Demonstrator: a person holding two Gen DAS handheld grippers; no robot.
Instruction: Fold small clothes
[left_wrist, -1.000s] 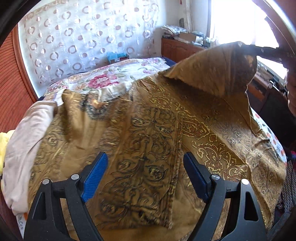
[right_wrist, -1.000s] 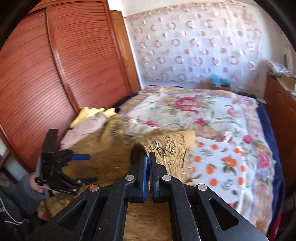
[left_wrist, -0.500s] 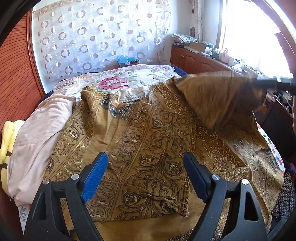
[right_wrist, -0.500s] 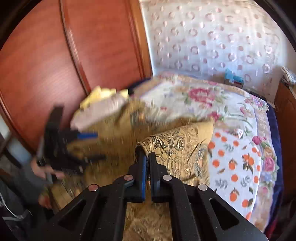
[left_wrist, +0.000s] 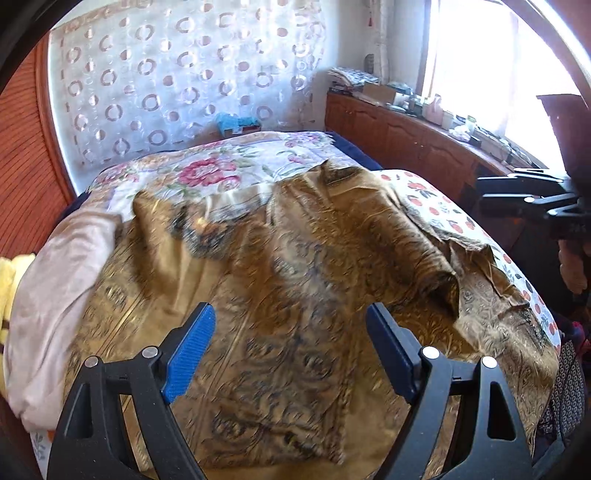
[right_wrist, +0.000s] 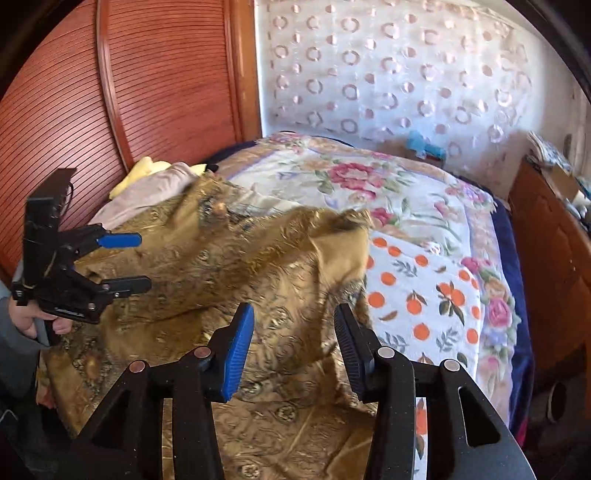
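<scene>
Two grippers hover over a gold patterned garment (left_wrist: 280, 280) spread across the near part of a bed (right_wrist: 424, 206), and neither has hold of it. Your left gripper (left_wrist: 288, 350) points down at the cloth with its blue-padded fingers (left_wrist: 190, 350) wide apart and nothing between them; the wrist view shows it blurred, the fabric lying loose beneath. Your right gripper (right_wrist: 293, 347) has just been opening, and its fingers (right_wrist: 238, 354) now stand apart above a raised fold of the garment, the pads clear of the cloth. That fold sits rumpled along the garment's right edge, where it overlaps an orange-print sheet (right_wrist: 436, 295). A floral bedspread (right_wrist: 369, 181) covers the far part of the bed. A pale pink garment (left_wrist: 55, 288) lies beside the gold one on its left, touching it, with something yellow (right_wrist: 147, 171) just beyond. Your hand (right_wrist: 33, 317), in a grey sleeve, grips the left tool's handle at the bed's edge. Behind the bed hangs a white curtain (right_wrist: 388, 74) with ring patterns, next to a slatted wooden wardrobe door (right_wrist: 147, 92).
</scene>
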